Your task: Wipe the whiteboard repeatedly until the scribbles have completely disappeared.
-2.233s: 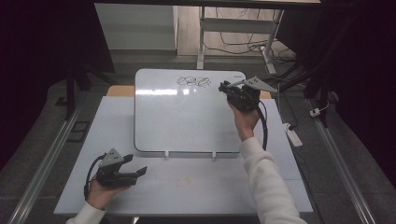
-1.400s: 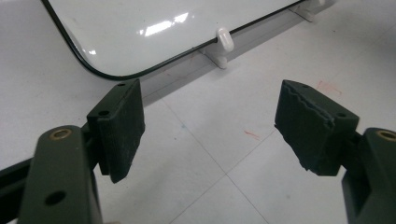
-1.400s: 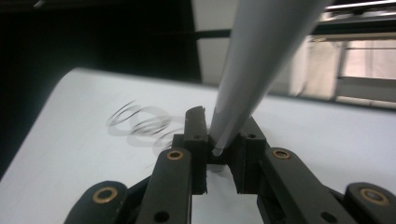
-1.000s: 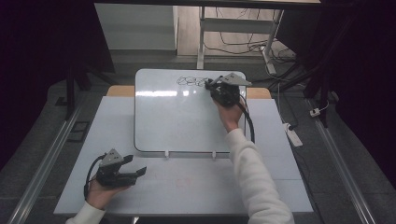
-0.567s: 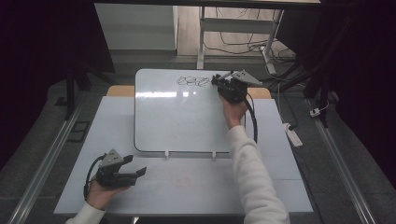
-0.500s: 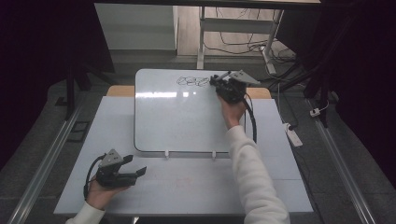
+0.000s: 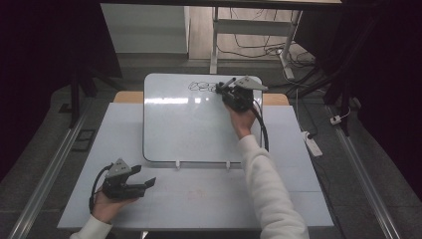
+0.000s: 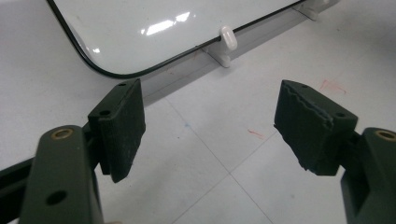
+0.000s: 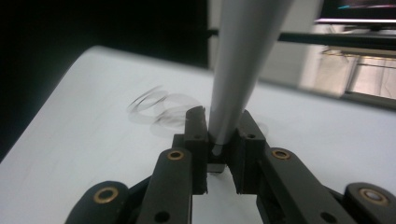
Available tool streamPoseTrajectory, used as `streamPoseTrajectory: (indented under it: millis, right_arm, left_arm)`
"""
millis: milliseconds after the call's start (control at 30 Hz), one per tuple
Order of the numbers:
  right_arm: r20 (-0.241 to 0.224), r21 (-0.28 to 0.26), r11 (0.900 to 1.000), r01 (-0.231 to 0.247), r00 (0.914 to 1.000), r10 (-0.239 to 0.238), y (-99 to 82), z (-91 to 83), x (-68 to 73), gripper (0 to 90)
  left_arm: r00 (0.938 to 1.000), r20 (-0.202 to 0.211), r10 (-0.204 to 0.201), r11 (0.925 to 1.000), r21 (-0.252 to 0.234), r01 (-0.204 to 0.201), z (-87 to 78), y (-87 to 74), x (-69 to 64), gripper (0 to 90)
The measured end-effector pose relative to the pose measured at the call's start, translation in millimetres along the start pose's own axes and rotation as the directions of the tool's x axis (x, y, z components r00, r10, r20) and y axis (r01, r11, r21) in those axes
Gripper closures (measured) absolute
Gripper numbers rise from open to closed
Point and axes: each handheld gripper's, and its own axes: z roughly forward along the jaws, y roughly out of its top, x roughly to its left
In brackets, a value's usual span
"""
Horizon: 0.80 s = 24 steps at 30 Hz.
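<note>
Marker [image 9: 233, 74]: grey, clamped between the closed jaws of the right gripper [image 7: 230, 92], over the whiteboard [image 7: 189, 129] at its one o'clock corner, beside black scribbles [image 7: 201, 87]. Whiteboard: flat on the table [image 7: 209, 199], far centre. Left gripper [image 7: 144, 184]: seven o'clock, jaws wide, nothing between them.

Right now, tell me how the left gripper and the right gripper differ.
The left gripper rests low on the near part of the table; the right gripper is at the far end of the whiteboard, by the scribbles. The left gripper's fingers stand wide apart with nothing between them; the right gripper's are shut on a grey marker. Both are black, each held in one hand.
</note>
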Motion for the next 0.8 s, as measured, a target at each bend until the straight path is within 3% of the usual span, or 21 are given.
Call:
streamPoseTrajectory:
  millis: [67,100,133,167,200,233,267,300,333,400,467,533,567,600,633,667,700,767,800]
  right_arm:
    - [0.025,-0.024,0.9985,-0.049,0.9985,0.049,2.9,-0.9,-8.5,78.5]
    - [0.0,0.001,0.9998,-0.018,0.9998,0.018,0.4,1.5,0.9,78.5]
    - [0.0,0.001,0.9998,-0.018,0.9998,0.018,0.4,1.5,0.9,78.5]
    - [-0.03,0.02,0.9998,0.007,0.9995,-0.006,-1.3,3.3,6.5,78.5]
    - [-0.061,0.041,0.998,0.049,0.9971,-0.047,-3.3,5.3,13.6,78.5]
    - [-0.06,0.05,0.9951,0.085,0.9948,-0.082,-3.5,6.1,16.7,78.6]
    - [-0.055,0.048,0.9957,0.08,0.9955,-0.077,-1.7,6.2,13.5,78.5]
    - [-0.02,0.027,0.9983,0.052,0.9985,-0.051,1.1,4.6,6.6,78.5]
    - [0.038,-0.011,0.9995,-0.029,0.9988,0.029,6.4,1.1,-7.3,78.5]
    - [0.031,-0.013,0.9989,-0.046,0.9984,0.046,6.7,1.3,-8.9,78.5]
    - [-0.004,0.024,0.9997,0.01,0.9999,-0.01,3.8,4.3,3.3,78.5]
    - [-0.068,0.07,0.9925,0.1,0.9932,-0.095,0.1,8.4,18.2,78.5]
    - [-0.063,0.073,0.9901,0.12,0.9913,-0.116,1.3,8.5,18.6,78.5]
    - [-0.039,0.056,0.9932,0.102,0.9942,-0.1,4.6,6.8,12.5,78.5]
    - [0.019,0.02,0.9985,0.051,0.9985,-0.051,8.6,2.8,2.5,78.5]
    - [0.049,-0.02,0.9994,-0.03,0.9983,0.031,12.6,-1.3,-11.3,78.5]
    - [0.058,-0.032,0.9981,-0.052,0.9969,0.054,13.5,-2.6,-17.0,78.5]
    - [0.044,-0.017,0.9987,-0.047,0.9979,0.048,11.2,-1.9,-17.2,78.5]
    - [-0.014,0.018,0.9998,0.0,0.9999,0.0,5.8,3.2,-5.0,78.5]
  left_arm:
    - [1.0,-0.001,-0.002,1.0,-0.005,0.002,-0.6,0.3,0.1,25.4]
    - [1.0,0.001,-0.004,1.0,-0.005,0.004,-0.2,0.6,0.4,25.4]
    - [1.0,0.002,-0.004,1.0,-0.003,0.004,0.2,0.7,0.6,25.4]
    - [1.0,0.003,-0.003,1.0,-0.001,0.003,0.7,0.7,1.0,25.4]
    - [1.0,0.001,-0.001,1.0,0.001,0.001,1.0,0.7,1.1,25.4]
    - [1.0,0.001,-0.001,1.0,0.002,0.001,1.3,0.6,0.9,25.4]
    - [1.0,0.001,0.0,1.0,0.003,0.0,1.0,0.4,0.6,25.4]
    - [1.0,-0.001,-0.001,1.0,0.0,0.001,0.6,0.2,0.1,25.4]
    - [1.0,-0.001,-0.001,1.0,-0.002,0.001,0.1,0.3,-0.2,25.3]
    - [1.0,-0.002,-0.002,1.0,-0.007,0.002,-0.9,0.6,-0.2,25.3]
    - [1.0,-0.002,-0.004,1.0,-0.008,0.004,-0.2,0.9,0.8,25.3]
    - [1.0,-0.001,-0.006,1.0,-0.003,0.006,1.0,0.9,1.9,25.3]
    - [1.0,0.0,-0.005,1.0,-0.001,0.005,1.3,0.8,1.8,25.3]
    - [1.0,-0.001,-0.002,1.0,0.0,0.002,1.0,0.6,1.1,25.3]
    - [1.0,-0.001,-0.001,1.0,-0.003,0.001,0.3,0.3,0.0,25.3]
    - [1.0,0.0,0.0,1.0,-0.003,0.0,-0.2,0.4,-0.6,25.3]
    - [1.0,-0.001,0.001,1.0,-0.008,-0.001,-0.7,0.8,-1.2,25.3]
    - [1.0,0.0,-0.003,0.9999,-0.013,0.003,-0.5,1.4,-0.8,25.3]
    - [1.0,0.0,0.001,1.0,-0.007,-0.001,0.3,1.6,0.0,25.3]
